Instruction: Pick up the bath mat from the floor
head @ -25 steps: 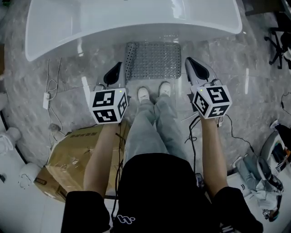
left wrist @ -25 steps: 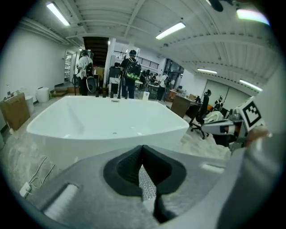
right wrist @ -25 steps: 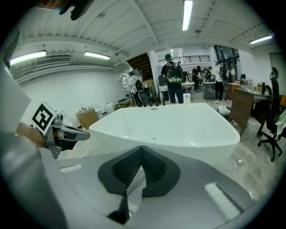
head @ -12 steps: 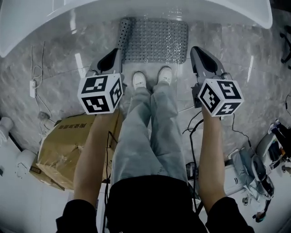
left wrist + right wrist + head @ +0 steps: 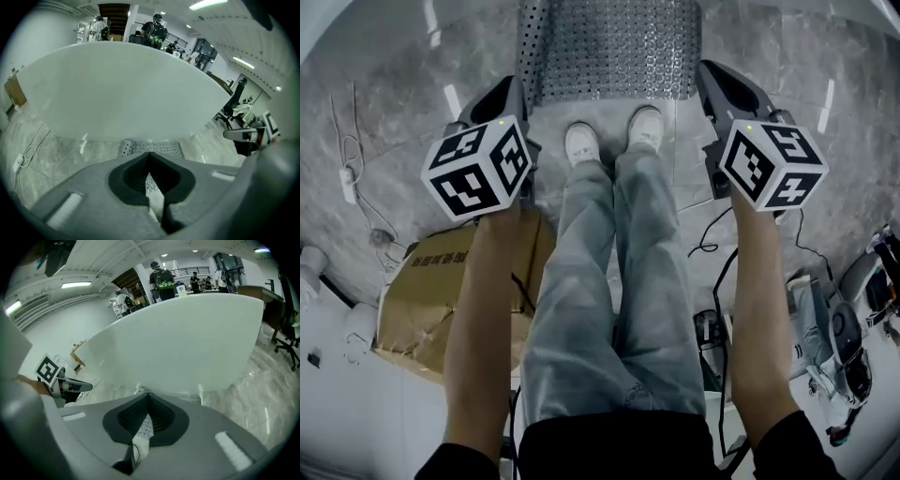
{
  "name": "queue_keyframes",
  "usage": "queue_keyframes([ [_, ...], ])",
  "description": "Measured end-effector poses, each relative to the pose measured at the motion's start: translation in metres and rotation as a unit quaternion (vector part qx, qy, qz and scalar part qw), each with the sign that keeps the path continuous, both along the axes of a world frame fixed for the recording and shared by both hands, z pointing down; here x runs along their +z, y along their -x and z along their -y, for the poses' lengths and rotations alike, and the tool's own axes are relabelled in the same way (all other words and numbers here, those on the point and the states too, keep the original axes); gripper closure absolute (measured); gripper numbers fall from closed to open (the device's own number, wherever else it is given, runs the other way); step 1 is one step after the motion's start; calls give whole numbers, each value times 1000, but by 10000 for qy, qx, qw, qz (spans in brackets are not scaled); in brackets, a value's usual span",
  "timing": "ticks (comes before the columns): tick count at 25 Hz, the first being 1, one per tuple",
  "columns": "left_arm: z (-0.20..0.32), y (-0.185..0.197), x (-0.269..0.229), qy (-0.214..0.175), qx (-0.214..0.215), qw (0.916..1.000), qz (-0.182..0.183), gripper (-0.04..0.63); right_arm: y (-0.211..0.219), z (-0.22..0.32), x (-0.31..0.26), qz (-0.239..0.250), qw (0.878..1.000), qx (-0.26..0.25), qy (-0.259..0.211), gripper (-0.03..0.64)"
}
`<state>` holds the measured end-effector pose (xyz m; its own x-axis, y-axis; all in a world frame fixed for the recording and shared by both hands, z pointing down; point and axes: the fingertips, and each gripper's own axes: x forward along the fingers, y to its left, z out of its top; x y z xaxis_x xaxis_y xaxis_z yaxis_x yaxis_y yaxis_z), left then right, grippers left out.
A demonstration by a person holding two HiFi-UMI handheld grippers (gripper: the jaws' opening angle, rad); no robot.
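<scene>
The grey perforated bath mat (image 5: 609,42) lies flat on the marble floor in front of the white bathtub (image 5: 126,89), its left edge curled up. In the head view my left gripper (image 5: 508,86) hangs just off the mat's near left corner, jaws shut and empty. On the other side, my right gripper (image 5: 712,70) is beside the near right corner, also shut with nothing in it. Both point down at the floor, and neither touches the mat. In the left gripper view the mat (image 5: 152,148) shows beyond the closed jaws. The right gripper view shows the mat (image 5: 187,398) below the tub.
The person's two white shoes (image 5: 581,145) stand just short of the mat's near edge. A cardboard box (image 5: 441,291) sits on the floor at the left, with white cables (image 5: 347,178) beyond it. Black cables and bags (image 5: 844,337) lie at the right.
Both grippers have dropped towards the floor and closer to the mat's near corners. The tub has slid out of the top of the head view. Both stayed shut.
</scene>
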<state>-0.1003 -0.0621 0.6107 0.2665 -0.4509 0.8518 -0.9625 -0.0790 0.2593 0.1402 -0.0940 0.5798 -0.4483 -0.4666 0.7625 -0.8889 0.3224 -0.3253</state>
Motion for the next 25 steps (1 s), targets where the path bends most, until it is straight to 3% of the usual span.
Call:
queue_keyframes([
  [2,-12,-1,21,169,5,9999,16,595,-2,-7,22,125,9998,43,150,607],
  [6,-27,1,54,376,16,9992,105,590,1,-15,54,779,9963,145,331,529],
  [7,-30,1,60,432,38,9990,114,564,0,-18,61,823,9958,98,387,517],
  [13,-25,12,112,691,17,9975,152,486,3,-11,122,669,9948,-278,717,462],
  [18,-27,13,165,1003,357,9942,173,380,-4,-6,167,508,9941,-381,877,430],
  [25,-40,11,214,1355,198,9906,-14,230,-16,-17,209,447,9917,-412,1133,335],
])
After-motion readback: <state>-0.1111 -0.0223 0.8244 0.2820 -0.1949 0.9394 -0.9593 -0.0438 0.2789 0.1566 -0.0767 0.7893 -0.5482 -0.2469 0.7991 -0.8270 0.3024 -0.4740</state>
